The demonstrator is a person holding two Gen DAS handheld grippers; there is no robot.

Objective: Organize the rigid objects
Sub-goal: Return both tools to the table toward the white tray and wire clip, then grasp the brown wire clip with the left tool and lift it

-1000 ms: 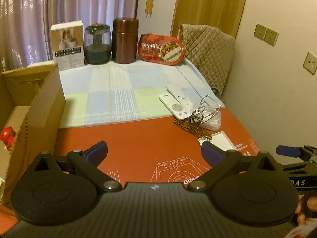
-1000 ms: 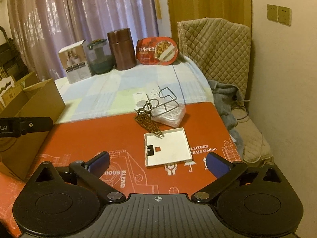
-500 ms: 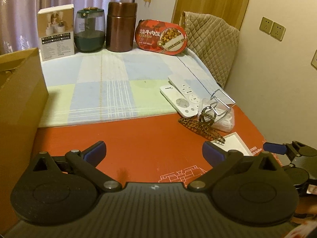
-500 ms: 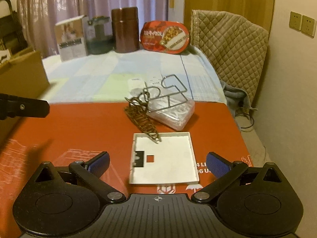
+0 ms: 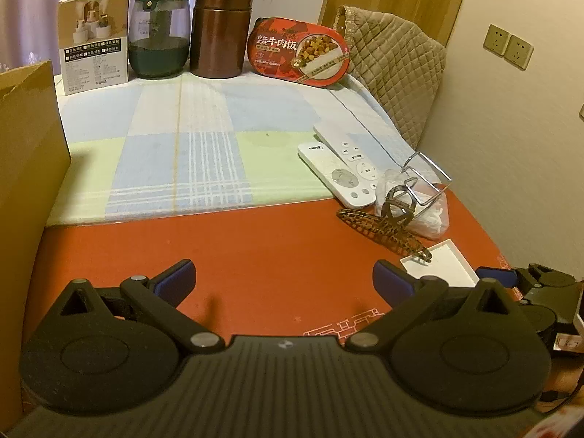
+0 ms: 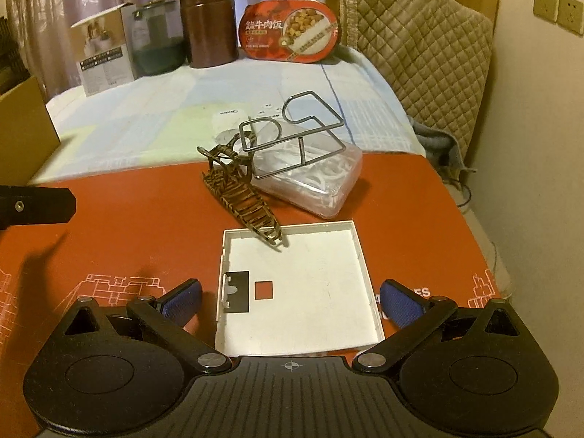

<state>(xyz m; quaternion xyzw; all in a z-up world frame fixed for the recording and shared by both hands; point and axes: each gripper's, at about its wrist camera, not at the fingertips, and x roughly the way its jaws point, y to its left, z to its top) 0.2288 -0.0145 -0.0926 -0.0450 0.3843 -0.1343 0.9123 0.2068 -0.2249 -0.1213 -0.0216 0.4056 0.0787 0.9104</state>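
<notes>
A white square plastic lid [image 6: 295, 284] lies on the red mat, between the fingers of my open right gripper [image 6: 290, 299]. A tortoiseshell hair claw [image 6: 241, 197] rests with its tip on the lid's far edge. Behind it stand a wire rack [image 6: 292, 135] and a clear plastic box [image 6: 314, 179]. My left gripper [image 5: 283, 279] is open and empty over the bare red mat [image 5: 219, 248]. In the left wrist view the hair claw [image 5: 383, 231], the lid [image 5: 441, 264] and two white remotes [image 5: 339, 175] lie to the right, with the right gripper's finger [image 5: 496, 275] by the lid.
A cardboard box [image 5: 25, 168] stands at the left. At the back of the checked cloth [image 5: 175, 138] stand a carton [image 5: 95, 40], a glass jar [image 5: 158, 36], a brown canister [image 5: 221, 29] and a red food tray [image 5: 297, 53]. A quilted chair [image 6: 419, 54] is at the right.
Both grippers have moved forward and lower over the mat. The right gripper has closed in on the white lid, which now sits between its fingers. Both stayed open.
</notes>
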